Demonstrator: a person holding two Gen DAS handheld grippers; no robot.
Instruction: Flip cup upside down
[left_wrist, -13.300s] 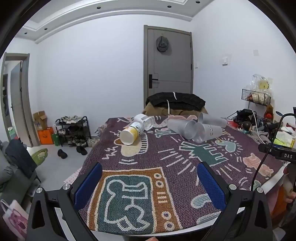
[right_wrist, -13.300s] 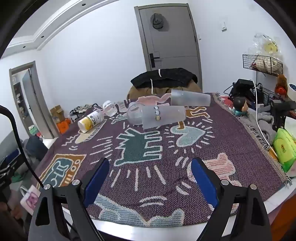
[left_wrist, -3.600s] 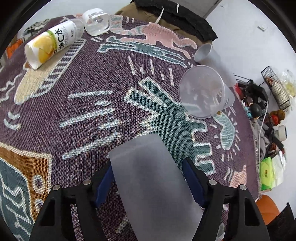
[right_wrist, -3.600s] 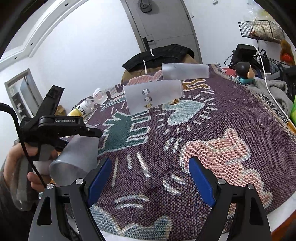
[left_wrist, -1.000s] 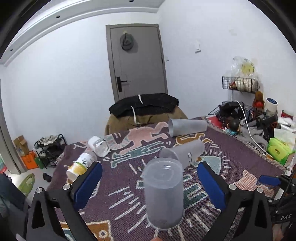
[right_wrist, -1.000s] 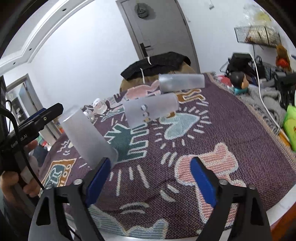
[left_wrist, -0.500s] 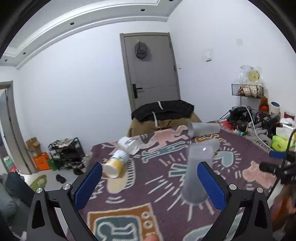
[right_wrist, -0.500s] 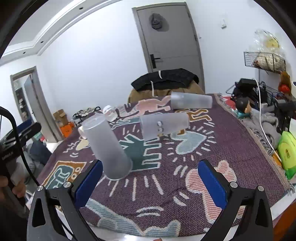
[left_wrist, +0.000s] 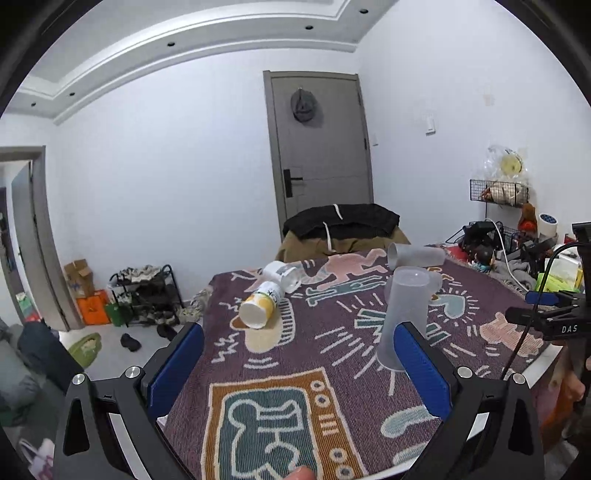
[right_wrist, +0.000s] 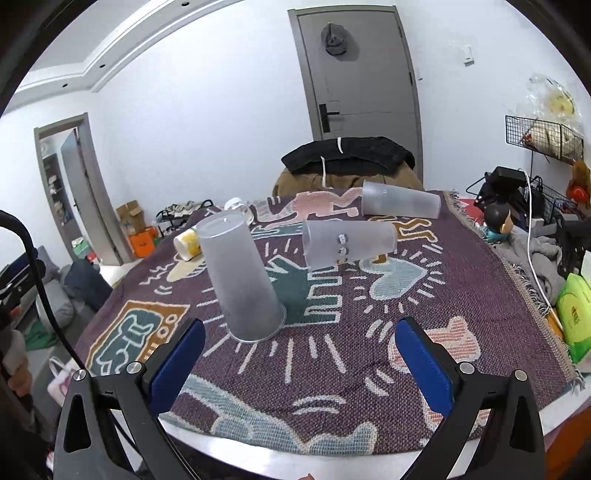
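Note:
A frosted plastic cup (right_wrist: 242, 280) stands upside down, mouth on the patterned cloth (right_wrist: 369, 343); it also shows in the left wrist view (left_wrist: 404, 314). Two more frosted cups lie on their sides behind it: one with small faces (right_wrist: 349, 243) and one farther back (right_wrist: 400, 204). My left gripper (left_wrist: 299, 365) is open and empty, drawn back near the table's front left, apart from the upturned cup. My right gripper (right_wrist: 299, 362) is open and empty, low at the front edge, with the upturned cup just beyond its left finger.
A yellow-and-white bottle (left_wrist: 262, 308) and a clear jar (left_wrist: 282, 275) lie on their sides at the far left of the cloth. A chair with a black jacket (right_wrist: 347, 155) stands behind the table. Clutter and a green packet (right_wrist: 574, 314) sit at the right edge.
The left gripper let go of the frosted cup, which now stands upside down on the cloth, and has pulled back and to the left. The right gripper has stayed open and nearly still.

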